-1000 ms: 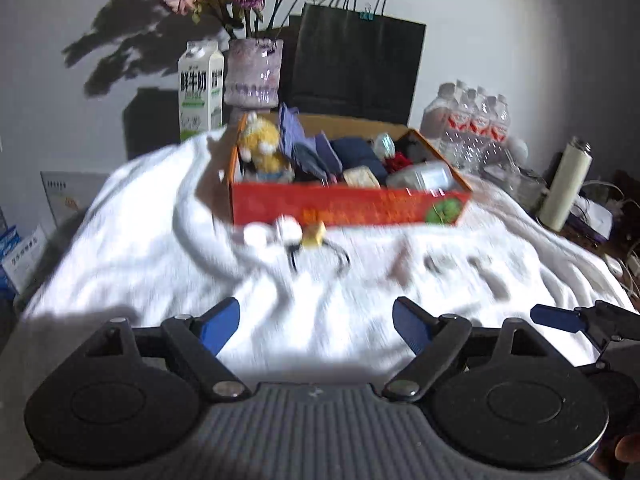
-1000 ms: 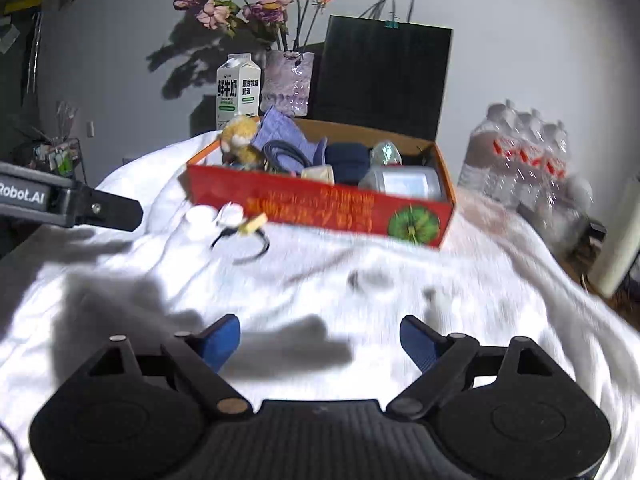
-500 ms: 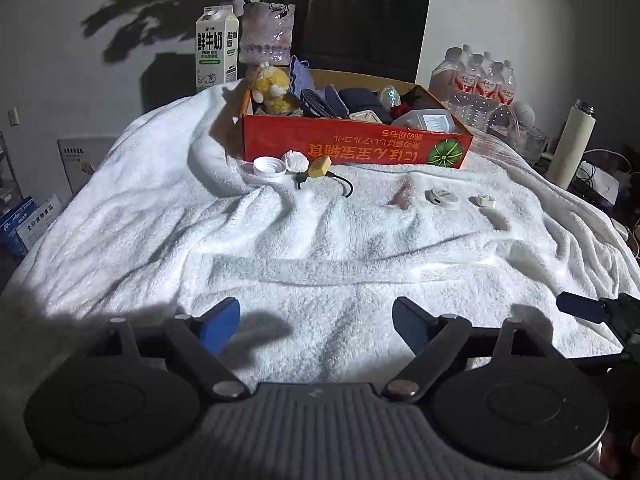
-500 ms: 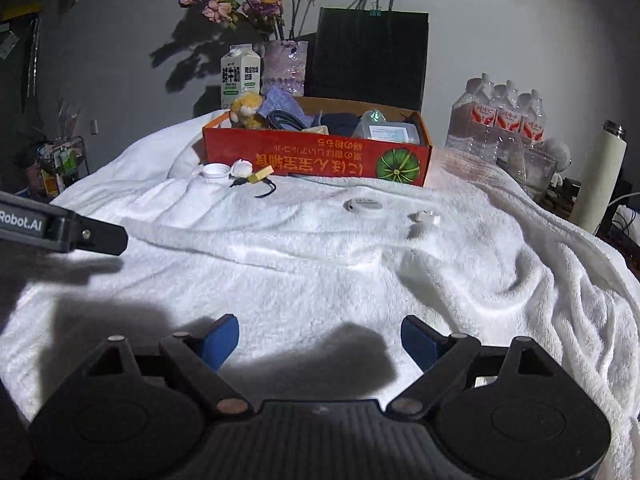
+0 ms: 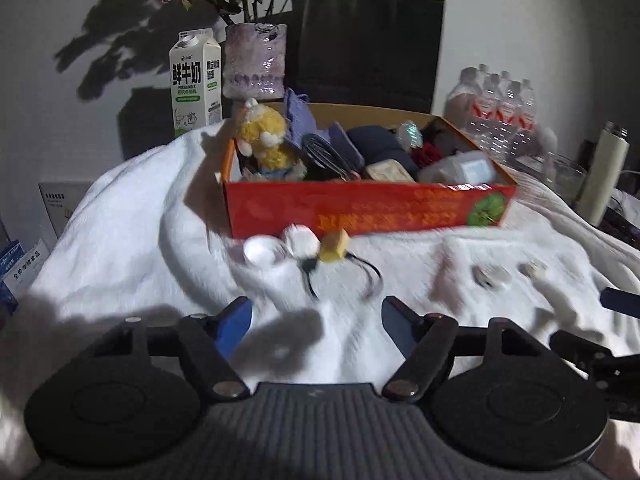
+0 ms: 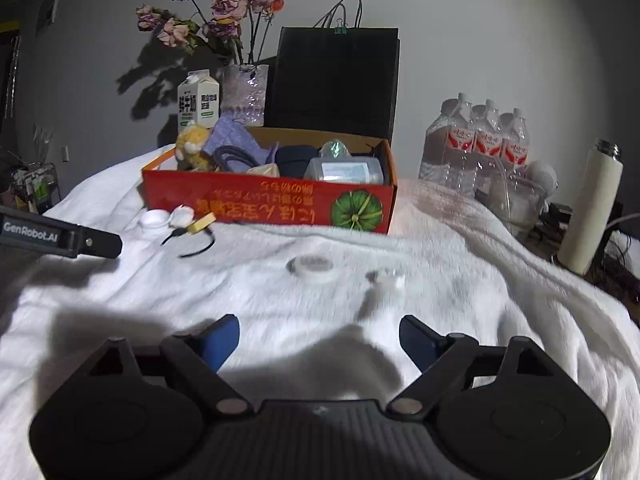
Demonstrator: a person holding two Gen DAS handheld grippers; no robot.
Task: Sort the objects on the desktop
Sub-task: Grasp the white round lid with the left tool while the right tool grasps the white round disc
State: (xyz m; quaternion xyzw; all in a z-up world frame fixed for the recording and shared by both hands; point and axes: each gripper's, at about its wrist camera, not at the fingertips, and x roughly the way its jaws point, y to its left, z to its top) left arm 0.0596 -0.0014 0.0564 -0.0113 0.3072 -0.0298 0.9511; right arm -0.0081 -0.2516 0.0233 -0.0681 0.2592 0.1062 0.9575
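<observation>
Above the white towel point(image 6: 440, 280), left gripper point(image 5: 316, 320) and right gripper point(image 6: 320, 340) hover with fingers apart, empty.

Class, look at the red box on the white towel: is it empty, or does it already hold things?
Already holding things. The red box shows a yellow plush toy, purple cloth and a clear plastic container above its rim.

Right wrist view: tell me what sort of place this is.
Probably a room at home: a surface draped in a white towel, a vase of dried roses beside a milk carton, and packed water bottles.
</observation>
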